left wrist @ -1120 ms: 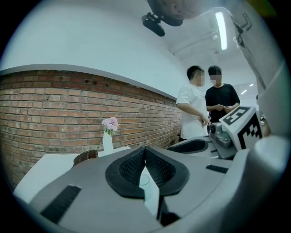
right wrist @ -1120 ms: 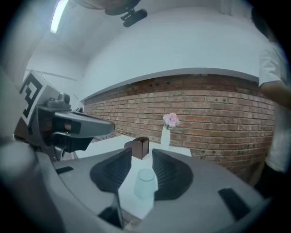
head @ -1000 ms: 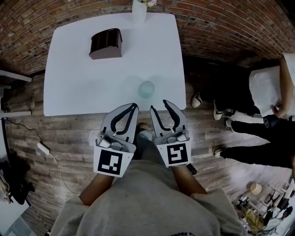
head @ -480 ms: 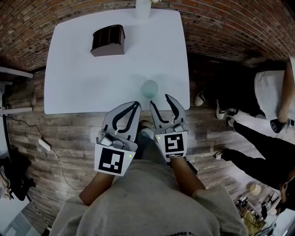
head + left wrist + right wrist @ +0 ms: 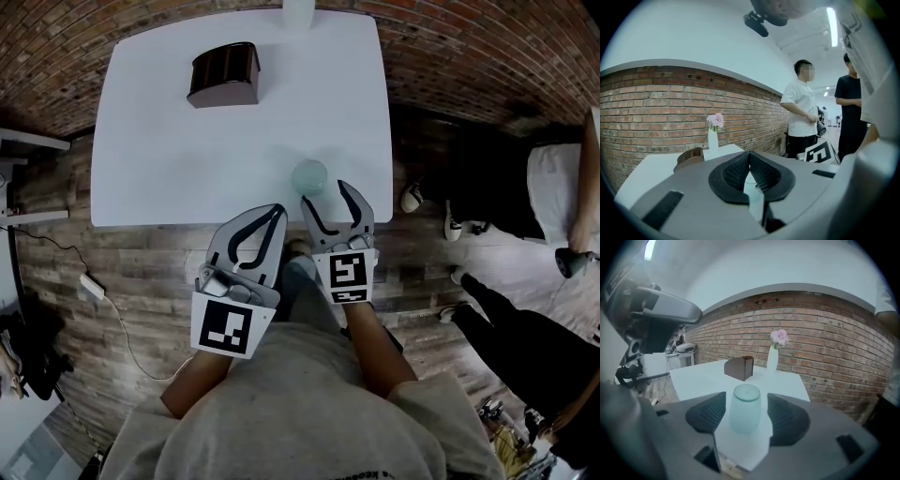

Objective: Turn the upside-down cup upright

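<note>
A pale blue-green translucent cup [image 5: 309,175] [image 5: 746,408] stands upside down near the front right corner of the white table [image 5: 187,150]. My right gripper [image 5: 330,195] [image 5: 746,416] is just in front of it, level with it, and its jaws are opening; the cup shows in the gap beyond the pads, untouched. My left gripper [image 5: 276,212] [image 5: 749,172] hangs shut and empty off the table's front edge, left of the right one.
A dark brown holder [image 5: 225,75] [image 5: 739,367] sits at the table's back left. A white vase with pink flowers [image 5: 774,352] [image 5: 714,133] stands at the back edge by the brick wall. People stand on the wooden floor to the right [image 5: 562,216].
My right gripper has moved forward and down toward the cup, and its jaws have spread wider. The left gripper has stayed put and shut.
</note>
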`<action>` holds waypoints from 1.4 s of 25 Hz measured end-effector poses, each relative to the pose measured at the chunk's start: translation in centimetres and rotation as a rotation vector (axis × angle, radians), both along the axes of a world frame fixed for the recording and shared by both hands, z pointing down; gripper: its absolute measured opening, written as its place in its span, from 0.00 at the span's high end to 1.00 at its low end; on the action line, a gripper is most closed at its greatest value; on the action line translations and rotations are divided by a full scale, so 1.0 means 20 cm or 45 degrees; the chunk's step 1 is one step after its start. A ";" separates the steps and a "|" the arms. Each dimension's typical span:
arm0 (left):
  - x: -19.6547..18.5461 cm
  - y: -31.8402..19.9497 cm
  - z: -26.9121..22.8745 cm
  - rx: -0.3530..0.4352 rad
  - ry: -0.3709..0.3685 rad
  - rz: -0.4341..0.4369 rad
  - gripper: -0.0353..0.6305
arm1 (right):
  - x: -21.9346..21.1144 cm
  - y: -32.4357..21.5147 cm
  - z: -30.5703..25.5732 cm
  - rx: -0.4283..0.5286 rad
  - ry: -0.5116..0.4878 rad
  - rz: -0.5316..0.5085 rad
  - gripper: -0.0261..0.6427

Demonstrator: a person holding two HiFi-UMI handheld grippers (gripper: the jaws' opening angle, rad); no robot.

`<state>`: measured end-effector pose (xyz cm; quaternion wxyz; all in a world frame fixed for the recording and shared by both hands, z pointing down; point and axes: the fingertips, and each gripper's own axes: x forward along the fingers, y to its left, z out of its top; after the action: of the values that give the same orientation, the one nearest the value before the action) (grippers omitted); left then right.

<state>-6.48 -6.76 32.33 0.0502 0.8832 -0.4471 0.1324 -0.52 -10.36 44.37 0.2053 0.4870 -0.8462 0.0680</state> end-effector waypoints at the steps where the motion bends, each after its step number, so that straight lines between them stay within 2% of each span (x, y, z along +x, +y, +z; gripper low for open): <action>1: 0.00 0.00 0.00 -0.001 -0.001 -0.002 0.93 | 0.00 -0.01 0.02 -0.009 0.002 0.003 0.56; 12: -0.05 -0.05 0.01 -0.008 -0.002 -0.050 0.93 | -0.06 -0.09 0.19 -0.091 0.039 -0.025 0.49; 21: -0.10 -0.07 0.01 -0.015 -0.002 -0.078 0.93 | -0.09 -0.13 0.24 -0.108 0.050 -0.010 0.49; 35: -0.07 -0.08 0.04 -0.030 -0.021 -0.058 0.93 | -0.08 -0.17 0.29 -0.112 0.028 0.011 0.49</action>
<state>-7.84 -8.32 33.04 0.0599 0.8709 -0.4660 0.1438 -2.11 -13.70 50.14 0.2353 0.4819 -0.8380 0.1008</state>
